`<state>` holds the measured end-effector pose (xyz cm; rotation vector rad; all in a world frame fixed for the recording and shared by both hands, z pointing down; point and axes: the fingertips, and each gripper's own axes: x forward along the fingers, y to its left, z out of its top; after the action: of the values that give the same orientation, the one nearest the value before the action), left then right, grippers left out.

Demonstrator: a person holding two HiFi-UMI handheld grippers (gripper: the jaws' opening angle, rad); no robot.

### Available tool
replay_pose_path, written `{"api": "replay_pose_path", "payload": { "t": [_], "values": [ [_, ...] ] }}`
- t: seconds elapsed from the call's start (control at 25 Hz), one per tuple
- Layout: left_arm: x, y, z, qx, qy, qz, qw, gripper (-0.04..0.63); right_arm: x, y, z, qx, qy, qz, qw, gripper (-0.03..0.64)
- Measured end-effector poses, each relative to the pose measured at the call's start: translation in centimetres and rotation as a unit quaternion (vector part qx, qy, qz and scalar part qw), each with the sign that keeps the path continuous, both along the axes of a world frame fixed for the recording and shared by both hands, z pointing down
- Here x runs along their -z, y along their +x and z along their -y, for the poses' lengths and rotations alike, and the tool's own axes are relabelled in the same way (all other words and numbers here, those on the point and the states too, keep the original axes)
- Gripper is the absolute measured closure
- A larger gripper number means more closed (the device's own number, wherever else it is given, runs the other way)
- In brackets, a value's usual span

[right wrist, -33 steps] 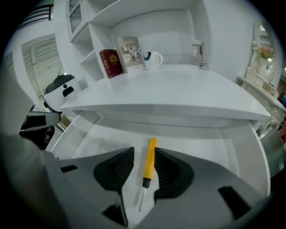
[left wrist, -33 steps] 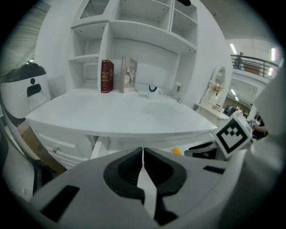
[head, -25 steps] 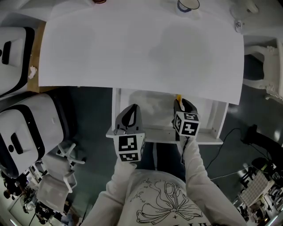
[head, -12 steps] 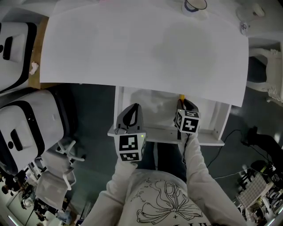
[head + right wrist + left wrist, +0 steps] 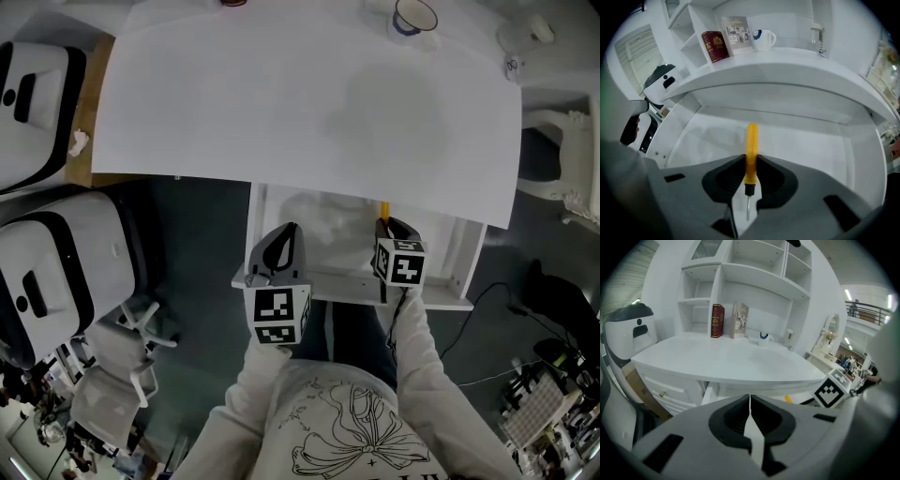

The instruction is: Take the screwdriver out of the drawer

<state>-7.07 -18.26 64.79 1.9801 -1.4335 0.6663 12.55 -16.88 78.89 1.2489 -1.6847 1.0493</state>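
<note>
1. The person is reaching both arms forward and down from the body. The left sleeve [image 5: 246, 389] and the right sleeve [image 5: 419, 361] are running side by side toward the open drawer [image 5: 445, 251] under the white desk [image 5: 309, 103].
2. The left gripper [image 5: 284, 234] is pointing forward and slanting downward over the drawer's front left corner, with its marker cube [image 5: 277, 315] sitting nearest the person's body.
3. In the left gripper view, that gripper's [image 5: 750, 401] jaws are pressing together with only a thin seam between them, and they are holding nothing.
4. The right gripper [image 5: 389, 228] is tilting more steeply downward than the left one. It is reaching deeper into the drawer, close under the desk's front edge, and its marker cube [image 5: 403, 263] is facing up.
5. The right gripper's [image 5: 751, 161] jaws are closing on the screwdriver [image 5: 751, 149]. Both pads are already touching the sides of its yellow handle, near the end where the metal shaft comes out.
6. The handle is sticking out past the jaw tips toward the back of the drawer, while the shaft is pointing back toward the gripper's body.
7. The screwdriver [image 5: 382, 208] is sitting inside the drawer, right of its middle. Whether it is resting on the drawer floor cannot be told.
8. The two grippers are staying apart, left and right of the drawer's middle.
</note>
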Motion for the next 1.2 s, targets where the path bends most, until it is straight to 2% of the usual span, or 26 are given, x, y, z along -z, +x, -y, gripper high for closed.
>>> {"api": "replay_pose_path", "payload": {
  "t": [0.2,0.44,0.88,1.2],
  "values": [
    [1.6,-0.5,0.5,0.007,0.018,-0.004,0.9998,0.584,2.5,-0.7,-0.8,0.033,0.005,0.004,0.999,0.546],
    [4.6,-0.5,1.1,0.008,0.048,-0.011,0.9988,0.584,6.9,-1.9,-0.8,0.040,0.038,0.019,0.998,0.546],
    [12.1,0.4,3.0,-0.001,0.124,-0.017,0.9921,0.584,16.2,-1.9,0.7,0.030,0.130,0.034,0.990,0.546],
    [18.4,0.9,4.1,-0.004,0.188,-0.022,0.9819,0.584,23.6,-0.8,2.7,-0.001,0.216,0.036,0.976,0.546]
  ]
}}
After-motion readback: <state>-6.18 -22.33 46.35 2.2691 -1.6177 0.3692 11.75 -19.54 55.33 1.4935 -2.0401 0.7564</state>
